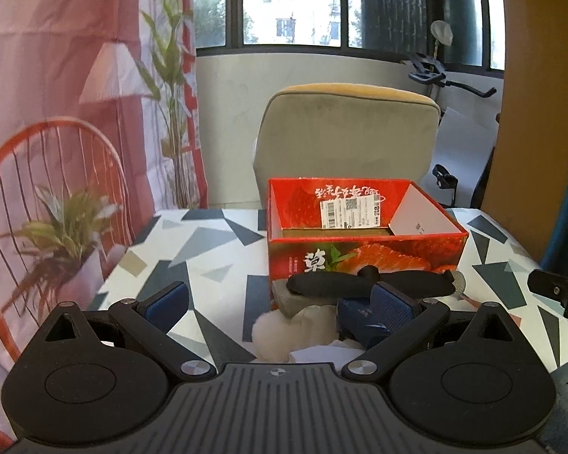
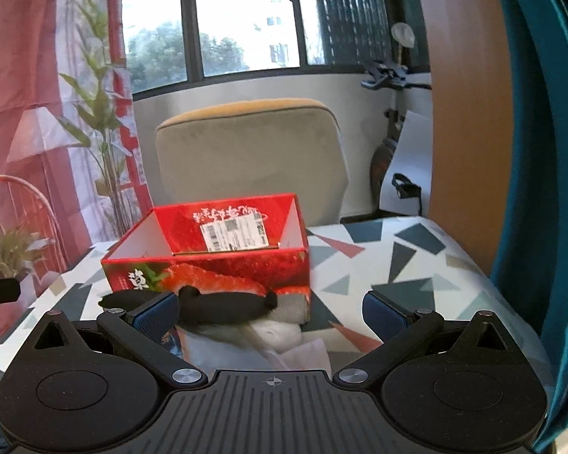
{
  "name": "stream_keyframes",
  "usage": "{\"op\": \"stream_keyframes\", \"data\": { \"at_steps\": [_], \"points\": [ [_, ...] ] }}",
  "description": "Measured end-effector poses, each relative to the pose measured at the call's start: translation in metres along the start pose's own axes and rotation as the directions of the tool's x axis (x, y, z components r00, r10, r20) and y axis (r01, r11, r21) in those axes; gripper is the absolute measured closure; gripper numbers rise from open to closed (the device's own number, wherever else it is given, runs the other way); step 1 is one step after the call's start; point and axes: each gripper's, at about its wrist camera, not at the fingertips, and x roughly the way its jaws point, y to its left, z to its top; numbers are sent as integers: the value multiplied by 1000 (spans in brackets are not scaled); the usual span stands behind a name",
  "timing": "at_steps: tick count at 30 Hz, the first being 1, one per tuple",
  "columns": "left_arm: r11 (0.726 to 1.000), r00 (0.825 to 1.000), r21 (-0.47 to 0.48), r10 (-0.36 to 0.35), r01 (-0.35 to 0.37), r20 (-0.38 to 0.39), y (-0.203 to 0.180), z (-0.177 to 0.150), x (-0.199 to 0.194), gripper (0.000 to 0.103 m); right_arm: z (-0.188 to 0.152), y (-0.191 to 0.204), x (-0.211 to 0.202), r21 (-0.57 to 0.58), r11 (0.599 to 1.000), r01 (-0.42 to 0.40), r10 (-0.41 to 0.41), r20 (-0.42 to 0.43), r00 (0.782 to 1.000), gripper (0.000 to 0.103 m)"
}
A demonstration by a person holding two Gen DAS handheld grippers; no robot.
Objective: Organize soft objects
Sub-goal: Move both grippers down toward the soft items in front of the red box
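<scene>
White character 草 on the red box (image 1: pixel 363 261) front; barcode label (image 1: pixel 350 210) illegible.

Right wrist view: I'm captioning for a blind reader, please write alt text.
An open right gripper hovers over a patterned table, facing a pile of soft items: a black roll atop white cloth, in front of an open red box. A beige chair stands behind.

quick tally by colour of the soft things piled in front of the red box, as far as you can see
black: 1, the long black soft piece lying on top
grey: 1, the grey fabric under it
white: 1, the white fluffy item nearest the left tool
total: 3 visible; the red box holds no soft item in view
</scene>
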Motion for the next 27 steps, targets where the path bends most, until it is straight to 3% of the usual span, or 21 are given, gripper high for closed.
{"op": "stream_keyframes", "data": {
  "at_steps": [7,13,27],
  "points": [
    [996,996,-73,-54,48,-78,9,-15,29,3,-17,-11,22,34,999,-25,27,-63,998,0],
    [998,992,-43,-60,55,-113,5,-23,46,9,-34,-3,46,-11,999,-51,49,-125,991,1],
    [994,984,-92,-68,53,-166,14,-24,76,23,-38,-7,70,11,992,-125,125,-157,980,4]
  ]
}}
